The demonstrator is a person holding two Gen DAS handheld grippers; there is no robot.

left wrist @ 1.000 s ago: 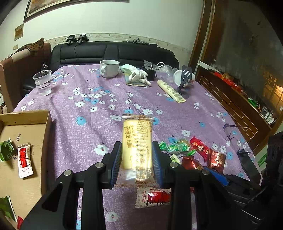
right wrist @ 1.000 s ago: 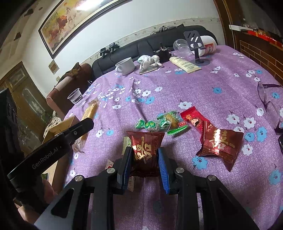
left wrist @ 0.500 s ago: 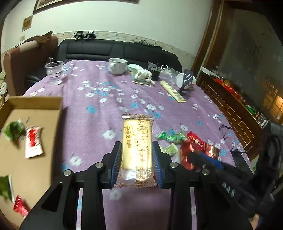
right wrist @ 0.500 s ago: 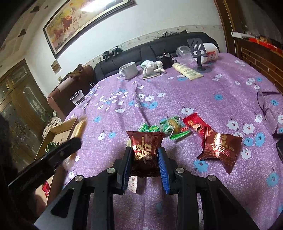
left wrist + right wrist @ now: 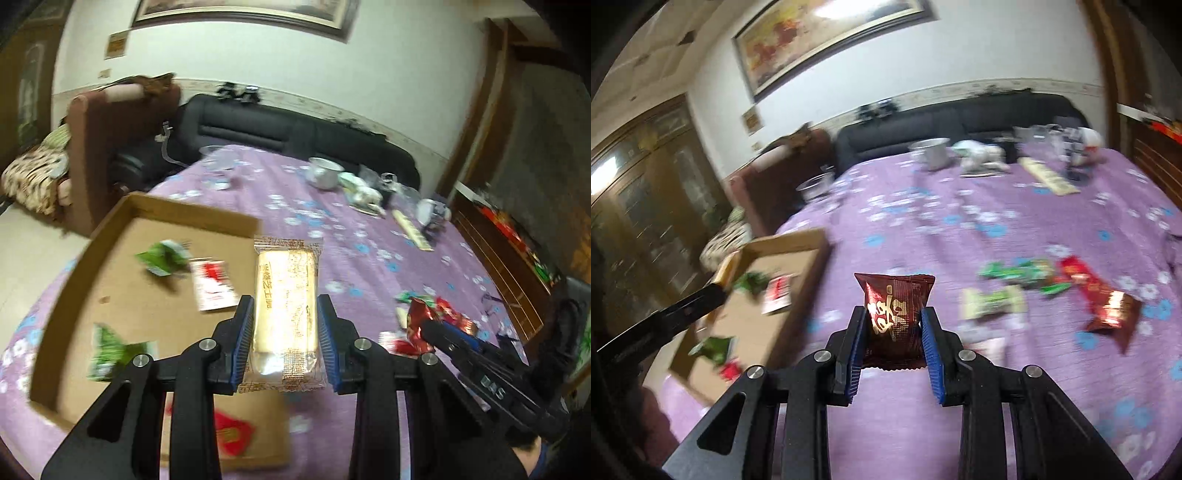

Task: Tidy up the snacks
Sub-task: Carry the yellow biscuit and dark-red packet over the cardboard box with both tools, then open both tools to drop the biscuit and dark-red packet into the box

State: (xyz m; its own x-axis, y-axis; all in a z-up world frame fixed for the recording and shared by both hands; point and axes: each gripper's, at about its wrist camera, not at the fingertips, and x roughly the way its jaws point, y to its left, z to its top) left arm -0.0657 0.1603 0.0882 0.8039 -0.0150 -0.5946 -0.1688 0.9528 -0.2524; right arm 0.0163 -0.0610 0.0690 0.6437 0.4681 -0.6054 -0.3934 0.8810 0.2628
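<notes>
Cardboard shallow tray [image 5: 122, 221] holds green and red-white packets; left gripper [image 5: 285, 334] clamps a long pale-yellow wrapped cake [image 5: 286, 306] lengthwise, pointing away above the tray's edge; right gripper [image 5: 894, 341] clamps a dark-red foil packet [image 5: 894, 314].

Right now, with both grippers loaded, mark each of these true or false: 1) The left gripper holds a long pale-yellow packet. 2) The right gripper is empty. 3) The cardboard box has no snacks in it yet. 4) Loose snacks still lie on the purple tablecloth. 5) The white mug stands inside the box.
1) True: the left gripper is shut on the long pale-yellow packet.
2) False: the right gripper is shut on a dark red packet.
3) False: the cardboard box already holds green and red-and-white packets.
4) True: green and red snacks lie on the purple tablecloth.
5) False: the white mug stands on the cloth at the far end.
</notes>
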